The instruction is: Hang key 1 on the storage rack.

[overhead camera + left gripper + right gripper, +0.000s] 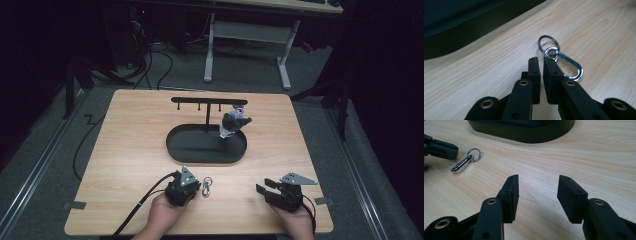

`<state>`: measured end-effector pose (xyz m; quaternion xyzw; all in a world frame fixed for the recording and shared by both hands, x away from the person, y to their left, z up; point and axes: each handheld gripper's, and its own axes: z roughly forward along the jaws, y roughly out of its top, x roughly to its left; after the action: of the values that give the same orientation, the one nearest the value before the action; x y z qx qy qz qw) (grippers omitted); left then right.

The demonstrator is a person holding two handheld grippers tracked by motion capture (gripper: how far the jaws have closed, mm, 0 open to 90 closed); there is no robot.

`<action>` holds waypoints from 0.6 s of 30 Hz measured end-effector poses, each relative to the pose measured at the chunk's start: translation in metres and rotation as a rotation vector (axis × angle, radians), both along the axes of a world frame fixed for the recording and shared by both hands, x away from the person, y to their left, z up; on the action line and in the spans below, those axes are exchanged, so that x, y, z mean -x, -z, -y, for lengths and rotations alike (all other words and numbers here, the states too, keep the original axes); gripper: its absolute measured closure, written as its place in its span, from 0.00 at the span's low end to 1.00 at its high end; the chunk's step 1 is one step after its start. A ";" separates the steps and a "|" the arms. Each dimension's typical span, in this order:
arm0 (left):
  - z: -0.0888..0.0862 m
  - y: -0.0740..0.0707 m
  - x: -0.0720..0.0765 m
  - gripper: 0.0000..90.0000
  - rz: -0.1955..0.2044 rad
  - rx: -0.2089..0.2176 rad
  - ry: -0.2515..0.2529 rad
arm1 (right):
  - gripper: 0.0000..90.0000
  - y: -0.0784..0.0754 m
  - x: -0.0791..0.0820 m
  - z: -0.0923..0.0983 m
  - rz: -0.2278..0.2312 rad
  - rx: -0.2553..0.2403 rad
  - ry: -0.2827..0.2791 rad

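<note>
A silver carabiner with a key ring [207,186] lies flat on the wooden table. In the left gripper view the carabiner [567,63] rests just right of my left gripper [541,60], whose jaws stand together with nothing between them. In the high view that left gripper [196,189] sits in a hand at the table's front, right beside the clip. My right gripper [262,188] is held at the front right; its jaws [537,178] stand open over bare wood. The carabiner [465,162] lies far to its left.
A black oval base [175,145] stands mid-table with a T-shaped hook rack [207,100]; a grey figure keychain [234,122] hangs from its right end. The base's edge [524,132] lies ahead of the right gripper. Bare wood surrounds the base.
</note>
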<state>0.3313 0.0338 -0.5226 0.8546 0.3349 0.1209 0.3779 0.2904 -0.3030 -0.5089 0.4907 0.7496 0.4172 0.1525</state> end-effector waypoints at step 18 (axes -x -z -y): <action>0.099 -0.006 0.003 0.91 0.037 0.021 0.171 | 0.58 0.001 0.000 0.006 -0.016 -0.023 0.004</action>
<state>0.3287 -0.0650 -0.5165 0.8737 0.2550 0.1003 0.4019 0.2906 -0.3094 -0.5098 0.4972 0.7451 0.4215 0.1414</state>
